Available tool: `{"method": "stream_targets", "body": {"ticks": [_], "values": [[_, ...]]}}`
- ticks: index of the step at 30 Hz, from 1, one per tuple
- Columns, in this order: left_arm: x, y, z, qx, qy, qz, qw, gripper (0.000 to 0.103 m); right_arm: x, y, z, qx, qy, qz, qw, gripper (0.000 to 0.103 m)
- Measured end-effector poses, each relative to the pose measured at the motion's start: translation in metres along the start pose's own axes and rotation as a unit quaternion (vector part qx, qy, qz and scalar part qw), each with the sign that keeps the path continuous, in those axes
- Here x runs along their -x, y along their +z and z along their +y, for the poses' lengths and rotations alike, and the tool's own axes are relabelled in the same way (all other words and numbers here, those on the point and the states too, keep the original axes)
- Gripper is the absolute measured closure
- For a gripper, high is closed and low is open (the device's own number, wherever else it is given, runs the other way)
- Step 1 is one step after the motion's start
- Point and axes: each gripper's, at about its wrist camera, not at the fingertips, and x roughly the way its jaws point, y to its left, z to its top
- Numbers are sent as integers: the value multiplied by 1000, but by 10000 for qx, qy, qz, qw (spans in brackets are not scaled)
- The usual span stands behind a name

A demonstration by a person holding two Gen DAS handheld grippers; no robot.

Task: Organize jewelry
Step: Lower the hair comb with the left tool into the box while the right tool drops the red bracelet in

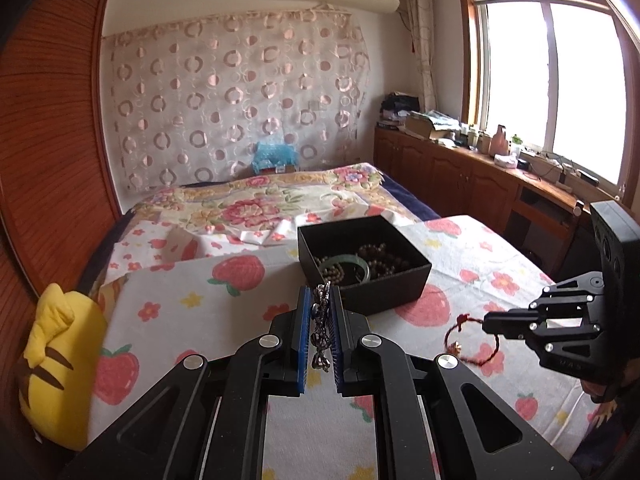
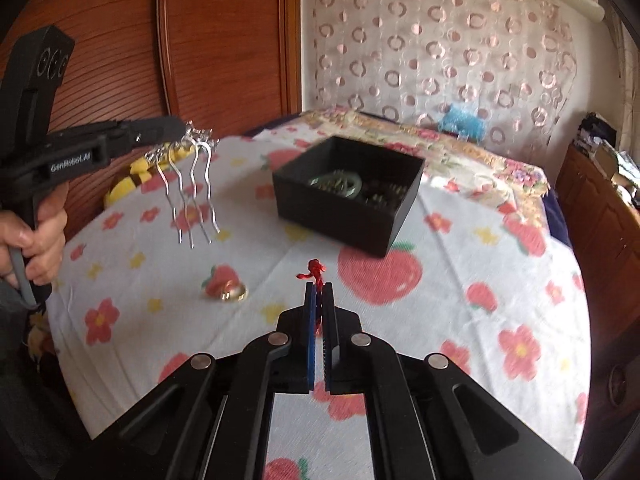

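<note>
Left wrist view: the left gripper (image 1: 320, 320) clamps a silver wavy-pronged hair comb (image 1: 321, 332), just short of the black square jewelry box (image 1: 384, 280).

Right wrist view: the right gripper (image 2: 319, 300) pinches a red string bracelet (image 2: 316, 270) above the bed; judging from this, both carry next to the box and release.

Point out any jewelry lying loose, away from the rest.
A gold ring lies alone on the strawberry cloth, outside the black box that holds the bracelets. The left gripper holds a silver hair comb; the right gripper holds a red string bracelet.
</note>
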Motion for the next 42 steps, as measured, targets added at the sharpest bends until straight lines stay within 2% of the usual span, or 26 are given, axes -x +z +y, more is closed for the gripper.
{"method": "stream_targets", "body": {"ticks": [10, 17, 21, 25, 32, 42], "values": [[-7, 29, -4, -70, -49, -180, 9998, 95, -1, 35, -14, 74, -97, -171, 9998, 100], [-29, 59, -7, -50, -186, -270, 9994, 95, -1, 60, -40, -68, -86, -380, 9992, 100], [-48, 74, -7, -43, -227, -260, 9994, 95, -6, 76, -62, -248, 56, -613, 9978, 100], [-70, 83, -5, -9, -260, -194, 9995, 95, -22, 89, -72, -334, 278, -652, 9969, 100], [-103, 85, 3, 132, -313, 27, 9994, 95, -55, 100, -75, -249, 442, -529, 9973, 100], [-138, 70, 4, 424, -762, 398, 9954, 95, -69, 99, -84, -295, 375, -442, 9979, 100]]}}
